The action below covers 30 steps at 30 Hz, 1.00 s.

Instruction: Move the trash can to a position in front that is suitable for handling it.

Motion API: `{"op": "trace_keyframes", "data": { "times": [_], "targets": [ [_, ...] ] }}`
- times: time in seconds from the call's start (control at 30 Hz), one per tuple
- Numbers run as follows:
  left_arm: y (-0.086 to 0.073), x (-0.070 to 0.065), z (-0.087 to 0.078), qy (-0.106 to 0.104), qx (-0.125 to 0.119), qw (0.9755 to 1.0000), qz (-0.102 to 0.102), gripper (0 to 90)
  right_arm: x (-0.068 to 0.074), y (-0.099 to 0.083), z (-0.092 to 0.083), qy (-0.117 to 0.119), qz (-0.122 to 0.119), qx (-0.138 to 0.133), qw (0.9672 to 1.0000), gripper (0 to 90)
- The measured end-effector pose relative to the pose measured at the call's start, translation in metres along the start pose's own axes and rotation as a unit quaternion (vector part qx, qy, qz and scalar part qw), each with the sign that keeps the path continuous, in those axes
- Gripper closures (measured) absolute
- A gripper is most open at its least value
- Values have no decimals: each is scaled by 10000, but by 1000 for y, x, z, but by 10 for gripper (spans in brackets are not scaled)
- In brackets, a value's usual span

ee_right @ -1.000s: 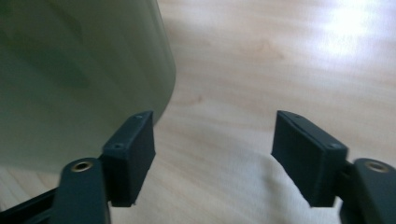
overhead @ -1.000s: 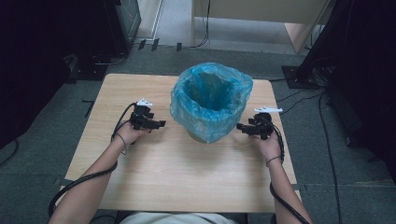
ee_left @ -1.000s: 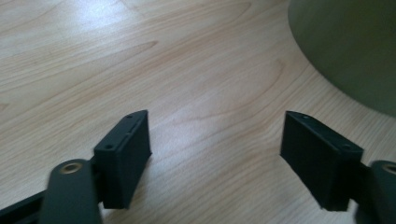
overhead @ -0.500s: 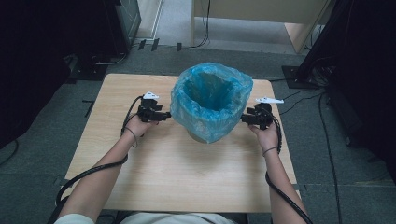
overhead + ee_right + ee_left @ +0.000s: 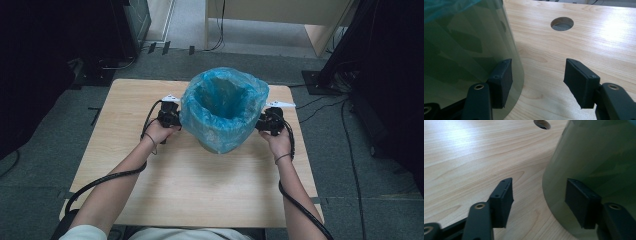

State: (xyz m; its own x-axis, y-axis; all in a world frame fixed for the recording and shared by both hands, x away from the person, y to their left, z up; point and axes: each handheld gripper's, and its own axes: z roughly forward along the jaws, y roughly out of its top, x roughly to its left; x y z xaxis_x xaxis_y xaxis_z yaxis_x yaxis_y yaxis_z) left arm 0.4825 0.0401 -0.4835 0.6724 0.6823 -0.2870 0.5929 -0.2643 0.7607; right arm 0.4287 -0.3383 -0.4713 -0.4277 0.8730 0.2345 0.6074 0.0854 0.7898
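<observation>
Bin (image 5: 220, 142) with its blue bag (image 5: 223, 107) stands on the far half of the table (image 5: 200, 195), about in the middle between left and right, and I have one gripper at each side of it. I judge this placing is for working on the bin from two opposite sides, so that it does not tip or slide away.

My left gripper (image 5: 172, 116) is just beside the left wall of the bin. Its jaws have just been closing but are spread apart; in the left gripper view one pad (image 5: 581, 205) lies in front of the green wall (image 5: 599, 170), the other (image 5: 502, 200) over bare wood. I cannot tell if the wall is truly between them, and nothing is pinched.

My right gripper (image 5: 267, 122) mirrors this at the right wall. Its jaws have also just been closing and are spread, one pad (image 5: 501, 81) against the dark green side (image 5: 466, 50), the other (image 5: 579, 83) over the table. No grip yet, I judge.

Count: one bin, one blue bag folded over its rim, two grippers, one table. One round cable hole (image 5: 562, 23) shows in each gripper view; whether it is the same hole I cannot tell.
</observation>
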Motion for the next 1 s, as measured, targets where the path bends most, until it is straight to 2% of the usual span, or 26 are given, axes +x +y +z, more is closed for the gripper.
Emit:
{"op": "trace_keyframes", "data": {
  "times": [0.07, 0.17, 0.4, 0.53, 0.77, 1.0],
  "targets": [
    [-1, 0, -1, -85, 17, 10000, 18, 426, 1, -1, -1, 33, -18, 1, 10000, 396],
    [-2, -3, -4, -102, 21, 9999, 84, 450, 4, -3, -5, 47, -2, 15, 10000, 396],
    [-12, -15, -14, -220, 96, 9994, 247, 452, 12, -12, -18, 49, -12, 102, 9999, 396],
    [-19, -25, -21, -194, 140, 9993, 282, 431, 17, -20, -27, 60, 48, 109, 9999, 394],
    [-29, -38, -32, -182, 222, 9981, 545, 416, 28, -31, -40, 4, -108, 223, 9997, 387],
    [-38, -46, -39, -202, 198, 9980, 566, 418, 34, -40, -48, 89, -54, 222, 9997, 405]
  ]
}}
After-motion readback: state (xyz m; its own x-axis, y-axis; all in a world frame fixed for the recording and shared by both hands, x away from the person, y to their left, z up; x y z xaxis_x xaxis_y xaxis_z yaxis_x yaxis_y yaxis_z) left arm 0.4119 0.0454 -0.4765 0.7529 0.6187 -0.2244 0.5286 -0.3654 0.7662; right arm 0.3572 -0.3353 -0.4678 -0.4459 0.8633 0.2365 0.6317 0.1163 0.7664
